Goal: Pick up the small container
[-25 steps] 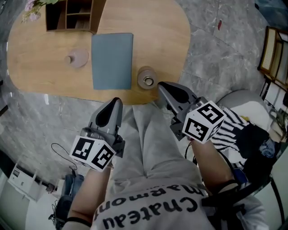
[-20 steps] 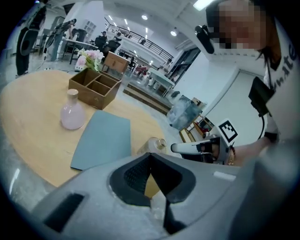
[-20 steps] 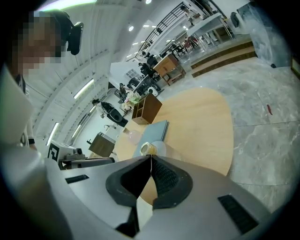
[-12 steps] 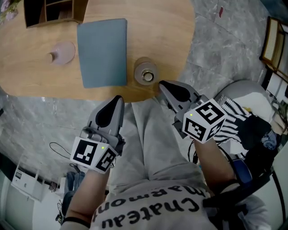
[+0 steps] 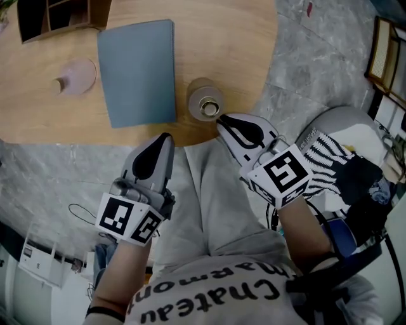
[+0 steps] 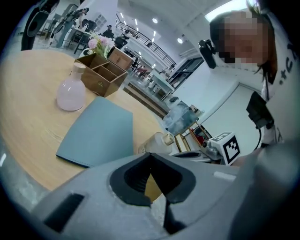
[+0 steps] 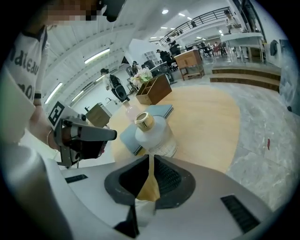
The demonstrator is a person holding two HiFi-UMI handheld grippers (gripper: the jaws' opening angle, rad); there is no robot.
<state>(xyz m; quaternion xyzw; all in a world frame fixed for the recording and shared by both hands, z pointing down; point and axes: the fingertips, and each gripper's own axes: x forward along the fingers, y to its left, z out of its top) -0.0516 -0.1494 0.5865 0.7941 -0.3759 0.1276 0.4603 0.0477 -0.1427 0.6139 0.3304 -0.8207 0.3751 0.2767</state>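
Head view: blue folder (image 5: 136,71) lies just beside small container (image 5: 205,105).

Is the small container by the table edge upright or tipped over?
Upright: the small container stands on its base, gold cap pointing up.

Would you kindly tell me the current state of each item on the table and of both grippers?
small container: upright on the table near its edge, not held
blue folder: closed, lying flat
pink vase: upright
wooden organizer: upright at the far edge
left gripper: shut, empty
right gripper: shut, empty, just short of the small container
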